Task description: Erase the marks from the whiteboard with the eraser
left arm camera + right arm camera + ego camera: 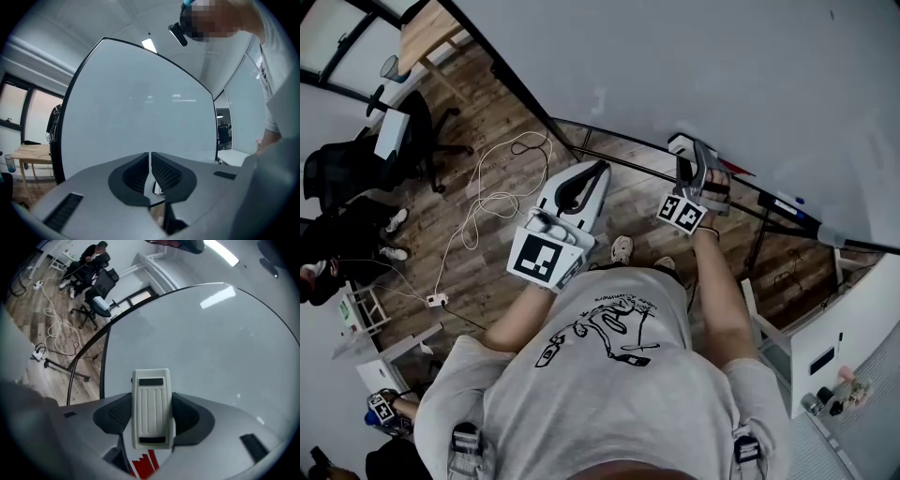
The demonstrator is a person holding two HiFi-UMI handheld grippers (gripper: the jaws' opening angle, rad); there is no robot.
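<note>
The right gripper (151,404) is clamped on the eraser (150,380), one jaw against each long side. The eraser's white ribbed back faces the camera, so its wiping face is hidden. Its top end sticks out past the jaws in front of the board (201,348), but no view shows whether it touches the surface. In the head view the eraser sits low on the board, just above the bottom rail. The hand (717,183) behind it is partly covered by the gripper's marker cube. Below the jaws a red-and-white shape (142,466) is cut off by the gripper body, and I cannot tell what it is.

The left gripper (150,159) has its jaws pressed together with nothing between them. It points at the board but stays apart from it, to the left of the right gripper and in front of the person's chest.

The board looks nearly blank. A few pale specks (238,396) to the right of the eraser could be marks or glare. A faint smudge (598,98) higher up is too dim to judge. The board's far right end runs out of the head view.

A cable (492,192) lies looped on the wooden floor (487,112). A seated person (337,234) at the left edge is mostly cut off.
</note>
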